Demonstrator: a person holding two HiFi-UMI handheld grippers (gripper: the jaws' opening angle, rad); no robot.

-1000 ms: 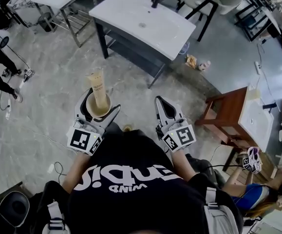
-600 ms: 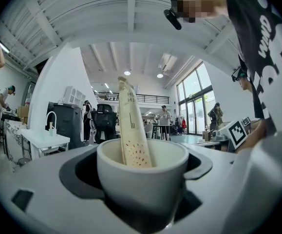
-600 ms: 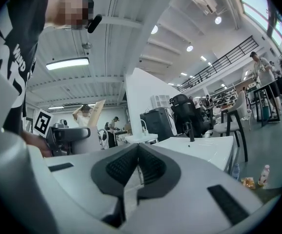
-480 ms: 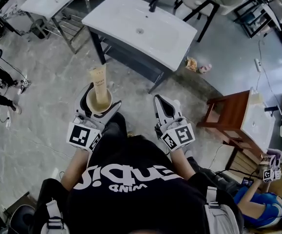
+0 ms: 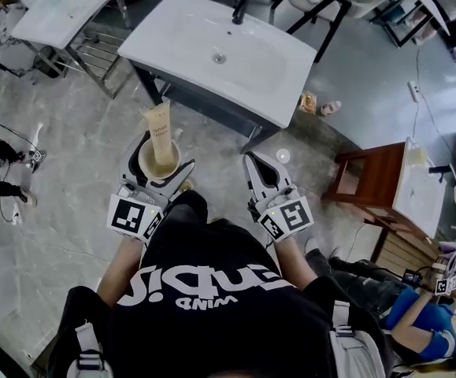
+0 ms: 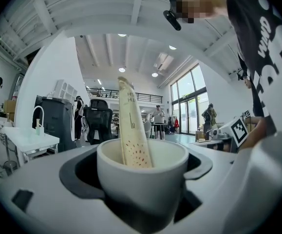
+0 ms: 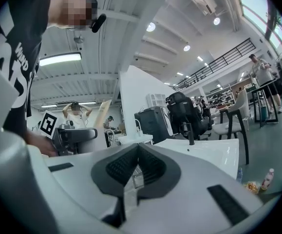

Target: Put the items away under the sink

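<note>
The white sink top (image 5: 268, 68) is gleaming smooth and glossy, the grey veined floor (image 5: 62, 187) is shining faintly like polished stone, the cup (image 6: 141, 178) is looking matt ceramic, the tube (image 6: 132, 135) is showing matt plastic, and the side table (image 5: 372, 176) is showing reddish varnished wood.

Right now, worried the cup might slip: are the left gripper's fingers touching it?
Touching. The left gripper view shows the cup seated between the left gripper's fingers, their dark notches closed against its wall on both sides.

The left claw (image 5: 161, 151) and right claw (image 5: 256, 164) have neared the sink (image 5: 268, 63).
</note>
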